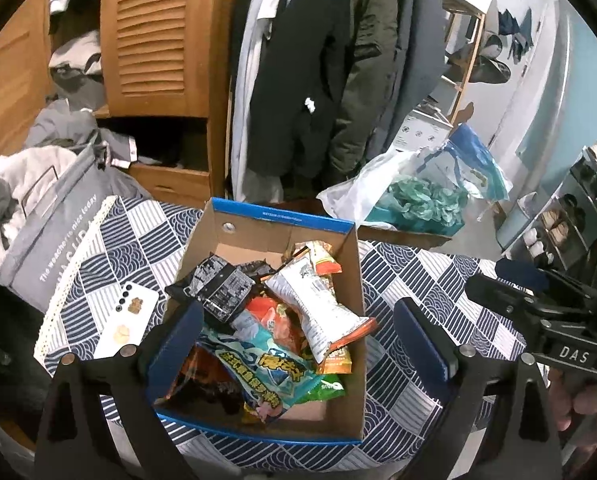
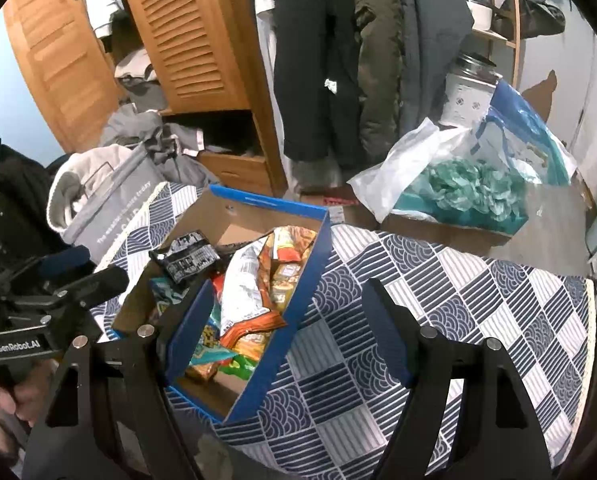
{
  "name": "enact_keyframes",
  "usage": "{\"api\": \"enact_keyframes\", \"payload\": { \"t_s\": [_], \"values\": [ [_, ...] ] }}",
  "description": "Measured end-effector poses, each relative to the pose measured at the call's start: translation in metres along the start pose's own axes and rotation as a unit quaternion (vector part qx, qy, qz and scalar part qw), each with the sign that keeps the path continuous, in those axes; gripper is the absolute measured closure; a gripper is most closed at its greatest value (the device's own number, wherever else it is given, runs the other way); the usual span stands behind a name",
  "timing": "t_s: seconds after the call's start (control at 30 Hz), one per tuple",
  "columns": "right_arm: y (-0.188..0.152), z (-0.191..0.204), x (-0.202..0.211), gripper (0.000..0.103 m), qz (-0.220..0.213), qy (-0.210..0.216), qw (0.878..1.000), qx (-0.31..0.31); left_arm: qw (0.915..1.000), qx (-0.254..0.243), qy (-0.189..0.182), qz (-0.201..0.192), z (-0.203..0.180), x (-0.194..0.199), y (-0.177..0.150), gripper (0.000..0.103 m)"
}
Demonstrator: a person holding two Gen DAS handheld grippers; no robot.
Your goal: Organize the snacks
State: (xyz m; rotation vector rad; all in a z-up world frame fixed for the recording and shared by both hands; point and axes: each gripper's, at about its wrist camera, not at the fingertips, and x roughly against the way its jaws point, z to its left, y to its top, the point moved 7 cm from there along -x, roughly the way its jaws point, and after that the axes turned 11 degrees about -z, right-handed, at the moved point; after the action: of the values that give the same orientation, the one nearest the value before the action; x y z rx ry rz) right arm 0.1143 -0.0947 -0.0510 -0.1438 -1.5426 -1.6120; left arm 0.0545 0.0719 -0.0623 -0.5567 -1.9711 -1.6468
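Note:
A blue-edged cardboard box [image 1: 340, 228] stands on a round table with a blue and white patterned cloth [image 1: 418, 280]. Several snack packets fill it: a black one [image 1: 218, 284], a white and orange one [image 1: 318, 304], a teal one [image 1: 266, 372]. My left gripper [image 1: 298, 344] is open and empty, its fingers straddling the box's near part. My right gripper [image 2: 286, 328] is open and empty, hovering over the box's right wall [image 2: 294, 320]. The box and its packets [image 2: 254, 280] show in the right wrist view too.
A white phone [image 1: 126, 320] lies on the cloth left of the box. A grey bag [image 1: 50, 232] sits at the table's left edge. A plastic bag with teal stuff [image 2: 466, 188] lies on a cardboard box behind the table. Wardrobe and hanging coats [image 1: 318, 72] stand behind.

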Motion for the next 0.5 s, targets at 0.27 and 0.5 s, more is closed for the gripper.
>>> {"api": "enact_keyframes", "payload": {
  "t_s": [0.27, 0.5],
  "values": [
    [-0.0031, -0.0058, -0.0035, 0.027, 0.007, -0.003, 1.000, -0.009, 1.0000, 0.000, -0.005, 0.002, -0.0051, -0.0005, 0.0005, 0.006],
    [-0.0030, -0.0066, -0.0042, 0.027, 0.007, -0.002, 1.000, -0.009, 1.0000, -0.002, -0.001, 0.005, -0.0072, -0.0020, -0.0014, 0.006]
  ]
}}
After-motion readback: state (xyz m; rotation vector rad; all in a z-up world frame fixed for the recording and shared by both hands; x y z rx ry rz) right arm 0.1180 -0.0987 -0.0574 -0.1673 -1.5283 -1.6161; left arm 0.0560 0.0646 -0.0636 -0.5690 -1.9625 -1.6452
